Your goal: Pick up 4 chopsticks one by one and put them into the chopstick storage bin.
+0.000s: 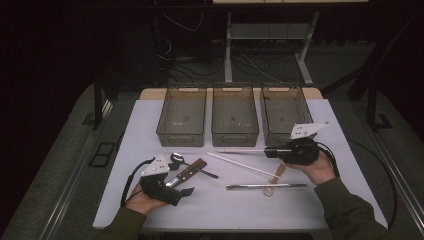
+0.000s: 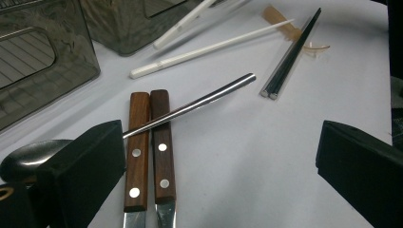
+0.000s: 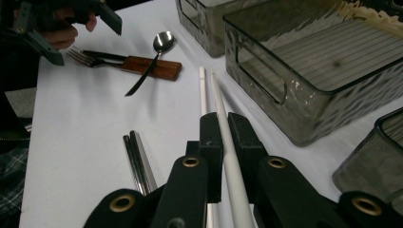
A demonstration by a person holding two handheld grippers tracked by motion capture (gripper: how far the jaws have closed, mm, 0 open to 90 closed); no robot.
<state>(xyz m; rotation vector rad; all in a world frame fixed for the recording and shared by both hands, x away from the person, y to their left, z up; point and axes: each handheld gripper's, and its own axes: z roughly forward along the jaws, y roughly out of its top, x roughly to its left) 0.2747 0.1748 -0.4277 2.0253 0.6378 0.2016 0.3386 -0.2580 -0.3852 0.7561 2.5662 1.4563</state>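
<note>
My right gripper (image 1: 266, 151) (image 3: 223, 124) is shut on a white chopstick (image 1: 240, 150) (image 3: 219, 102), which points left just in front of the bins. A second white chopstick (image 1: 242, 164) (image 2: 209, 47) lies slanted on the table. My left gripper (image 1: 186, 191) (image 2: 218, 166) hovers open with nothing between its jaws, over two wooden-handled pieces (image 1: 189, 172) (image 2: 149, 142), one of them a fork. A metal spoon (image 1: 177, 159) (image 3: 161, 42) lies across those handles.
Three empty grey bins (image 1: 235, 131) stand in a row at the back of the white table. A pair of metal chopsticks (image 1: 265, 186) (image 2: 290, 57) and a small amber spoon (image 1: 274, 181) lie at the front right centre.
</note>
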